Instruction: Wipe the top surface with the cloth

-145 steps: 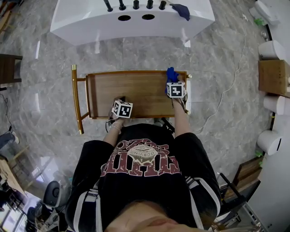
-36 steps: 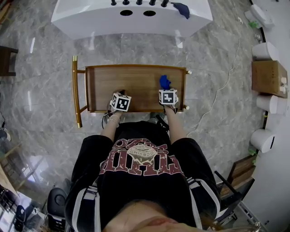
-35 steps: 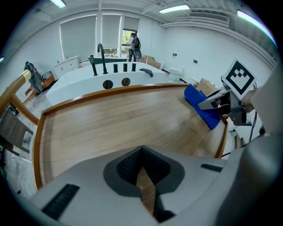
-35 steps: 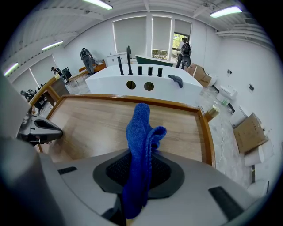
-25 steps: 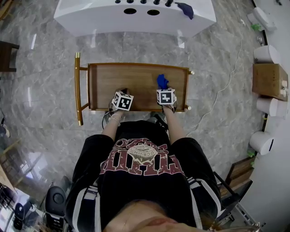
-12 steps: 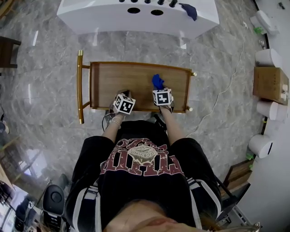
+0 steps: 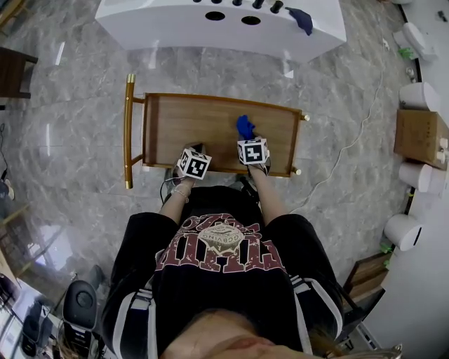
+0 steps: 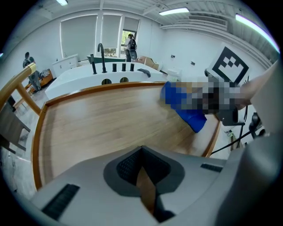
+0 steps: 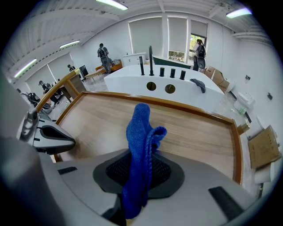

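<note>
A wooden cart top (image 7: 196, 130) with a raised rim lies in front of me. My right gripper (image 7: 247, 140) is shut on a blue cloth (image 7: 244, 127), which rests on the wood right of centre near the front rim. The cloth (image 9: 140, 145) stands up in a fold between the jaws in the right gripper view. My left gripper (image 7: 195, 153) is at the front rim left of it, jaws shut with nothing between them (image 8: 143, 185). In the left gripper view the blue cloth (image 8: 188, 115) shows to the right on the wood (image 8: 101, 123).
The cart has a gold handle bar (image 7: 128, 130) at its left end. A white counter (image 7: 210, 24) with two round holes, dark taps and a dark blue cloth (image 7: 303, 19) stands beyond it. A cable (image 7: 351, 151) runs over the grey marble floor to the right.
My right gripper has dragged the blue cloth leftward along the top, from the far right corner to right of centre. The left gripper stays at the front rim.
</note>
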Demonstrator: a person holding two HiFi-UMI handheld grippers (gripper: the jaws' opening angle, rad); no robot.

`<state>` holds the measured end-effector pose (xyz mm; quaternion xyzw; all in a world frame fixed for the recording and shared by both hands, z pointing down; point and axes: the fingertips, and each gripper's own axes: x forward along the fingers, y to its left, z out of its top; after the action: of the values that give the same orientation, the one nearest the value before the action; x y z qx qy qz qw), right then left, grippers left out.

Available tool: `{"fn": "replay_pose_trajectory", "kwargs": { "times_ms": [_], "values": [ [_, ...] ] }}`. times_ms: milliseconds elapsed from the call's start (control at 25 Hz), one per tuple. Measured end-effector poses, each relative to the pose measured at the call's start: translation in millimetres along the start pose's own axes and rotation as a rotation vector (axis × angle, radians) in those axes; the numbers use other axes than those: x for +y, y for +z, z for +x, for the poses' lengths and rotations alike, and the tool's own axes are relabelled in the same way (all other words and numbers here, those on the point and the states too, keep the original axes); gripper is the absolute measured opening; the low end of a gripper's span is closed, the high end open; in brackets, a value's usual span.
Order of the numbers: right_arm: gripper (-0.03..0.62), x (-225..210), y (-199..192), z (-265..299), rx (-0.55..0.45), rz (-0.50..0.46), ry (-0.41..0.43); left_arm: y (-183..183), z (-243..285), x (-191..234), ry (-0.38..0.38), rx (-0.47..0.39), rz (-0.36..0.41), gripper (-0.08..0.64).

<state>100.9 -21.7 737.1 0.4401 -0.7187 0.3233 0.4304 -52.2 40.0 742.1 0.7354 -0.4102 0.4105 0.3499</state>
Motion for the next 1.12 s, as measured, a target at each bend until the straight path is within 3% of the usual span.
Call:
{"fn": "replay_pose_trajectory", "kwargs": {
  "times_ms": [560,1120],
  "values": [
    [0.087,35.5,15.5,12.3,-0.009,-0.070,0.065,-15.9,-7.9,14.6,0.024,0.003,-0.032,0.048],
    [0.087,73.0,29.8,24.5,-0.015,-0.133,0.130,-27.5,-19.3,34.6,0.060,-0.025,-0.115,0.048]
  ]
}}
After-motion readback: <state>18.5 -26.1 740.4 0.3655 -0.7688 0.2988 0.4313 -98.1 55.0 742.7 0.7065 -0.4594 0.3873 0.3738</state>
